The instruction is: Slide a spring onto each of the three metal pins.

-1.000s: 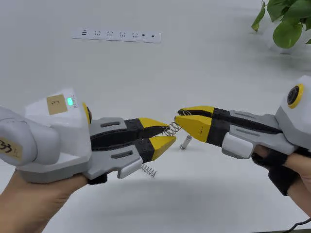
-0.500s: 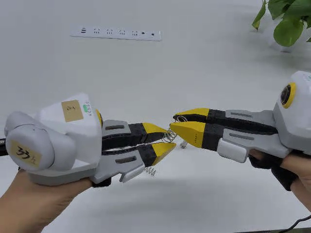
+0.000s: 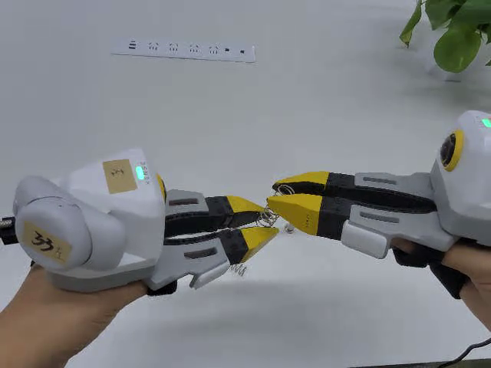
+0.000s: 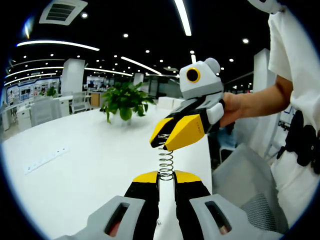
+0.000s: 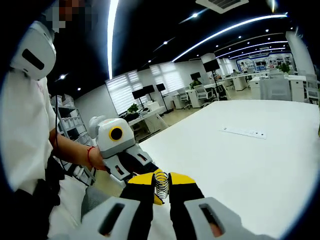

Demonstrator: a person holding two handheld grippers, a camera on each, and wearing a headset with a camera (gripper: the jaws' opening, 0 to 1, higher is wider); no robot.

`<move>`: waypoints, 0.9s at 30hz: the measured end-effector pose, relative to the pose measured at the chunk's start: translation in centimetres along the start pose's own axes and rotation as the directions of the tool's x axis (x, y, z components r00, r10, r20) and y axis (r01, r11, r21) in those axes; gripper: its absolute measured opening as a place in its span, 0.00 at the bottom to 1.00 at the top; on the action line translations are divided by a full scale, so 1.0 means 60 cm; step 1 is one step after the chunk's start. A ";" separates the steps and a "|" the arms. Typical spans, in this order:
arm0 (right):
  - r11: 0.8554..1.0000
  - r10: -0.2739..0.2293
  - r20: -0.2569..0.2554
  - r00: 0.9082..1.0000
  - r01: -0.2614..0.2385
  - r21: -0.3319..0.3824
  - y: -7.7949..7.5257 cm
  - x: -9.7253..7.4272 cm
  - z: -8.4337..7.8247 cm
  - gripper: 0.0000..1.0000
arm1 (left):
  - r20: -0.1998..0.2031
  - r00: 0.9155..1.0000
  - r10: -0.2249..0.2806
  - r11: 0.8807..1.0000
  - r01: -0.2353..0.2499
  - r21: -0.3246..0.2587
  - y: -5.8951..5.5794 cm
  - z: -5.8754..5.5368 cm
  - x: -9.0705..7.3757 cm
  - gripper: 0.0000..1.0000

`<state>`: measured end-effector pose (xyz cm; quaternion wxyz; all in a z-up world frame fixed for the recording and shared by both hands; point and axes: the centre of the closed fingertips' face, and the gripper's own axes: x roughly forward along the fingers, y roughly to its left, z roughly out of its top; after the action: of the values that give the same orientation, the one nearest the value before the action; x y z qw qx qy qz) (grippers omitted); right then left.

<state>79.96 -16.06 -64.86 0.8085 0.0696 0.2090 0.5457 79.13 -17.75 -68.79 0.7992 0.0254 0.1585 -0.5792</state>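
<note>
wire coil spring (image 4: 165, 161), thin and bright, hangs above the smooth white counter (image 3: 322, 115). left tool (image 4: 166, 176) pinches one end, its jaws nearly closed. right tool (image 5: 161, 177) clamps the other end between yellow wedge tips.

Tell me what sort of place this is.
Likely an open-plan office or lab: a big white table with a power strip, rows of desks with monitors beyond it, long ceiling lights, and a potted plant.
</note>
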 end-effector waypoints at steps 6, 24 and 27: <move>1.000 0.001 -0.002 1.000 -0.001 -0.004 0.000 -0.001 0.000 0.12 | 0.002 1.000 -0.004 1.000 0.004 0.000 0.000 0.000 0.000 0.10; 0.985 0.065 -0.192 0.979 -0.094 -0.146 0.005 -0.011 -0.005 0.23 | -0.003 1.000 -0.014 1.000 0.014 0.013 -0.005 -0.004 0.000 0.10; 0.968 0.096 -0.273 0.957 -0.154 -0.199 0.001 -0.014 -0.002 0.26 | -0.002 1.000 -0.018 1.000 0.018 0.018 -0.007 -0.004 0.001 0.10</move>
<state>79.57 -16.82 -64.71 0.7402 -0.0791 0.2477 0.6201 78.66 -17.88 -68.97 0.7936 0.0316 0.1545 -0.5876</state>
